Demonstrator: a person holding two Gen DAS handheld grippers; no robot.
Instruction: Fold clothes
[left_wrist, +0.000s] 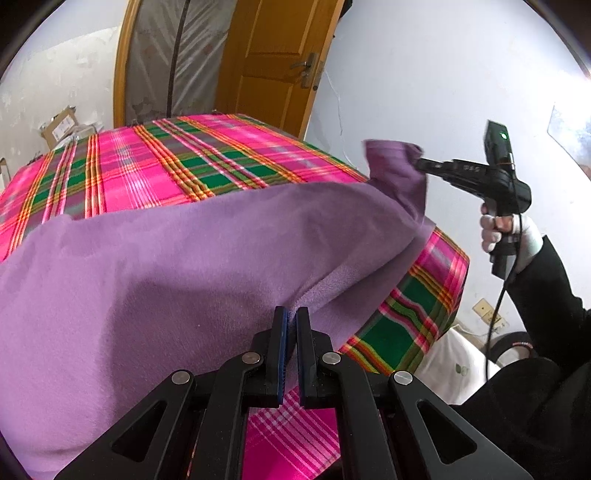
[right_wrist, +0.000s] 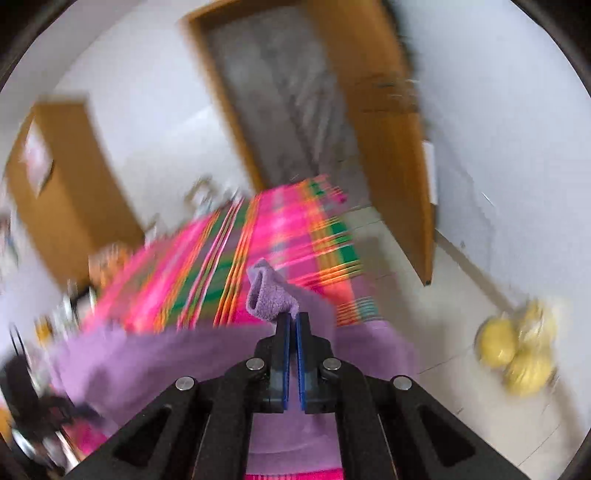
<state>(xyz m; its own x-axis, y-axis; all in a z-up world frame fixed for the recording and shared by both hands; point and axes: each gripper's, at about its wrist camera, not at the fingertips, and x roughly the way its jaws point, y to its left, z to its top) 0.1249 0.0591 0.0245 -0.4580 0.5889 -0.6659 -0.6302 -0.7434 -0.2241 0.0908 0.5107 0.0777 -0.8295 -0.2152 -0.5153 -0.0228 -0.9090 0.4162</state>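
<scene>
**Purple fleece garment held up over the plaid-covered table**

The purple fleece garment (left_wrist: 177, 266) is lifted above the table, which is covered by a pink and green plaid cloth (left_wrist: 155, 166). Its near edge is clamped in the left tongs (left_wrist: 290, 317). A cuff-like end of it (right_wrist: 269, 295) is pinched in the right tongs (right_wrist: 292, 321), gripped by a white-gloved hand (left_wrist: 495, 229). In the blurred right wrist view, yellow round objects in a clear bag (right_wrist: 517, 354) are seen on the floor.

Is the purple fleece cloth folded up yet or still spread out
Spread, not folded: the purple fleece cloth hangs stretched between left gripper and right gripper.
</scene>
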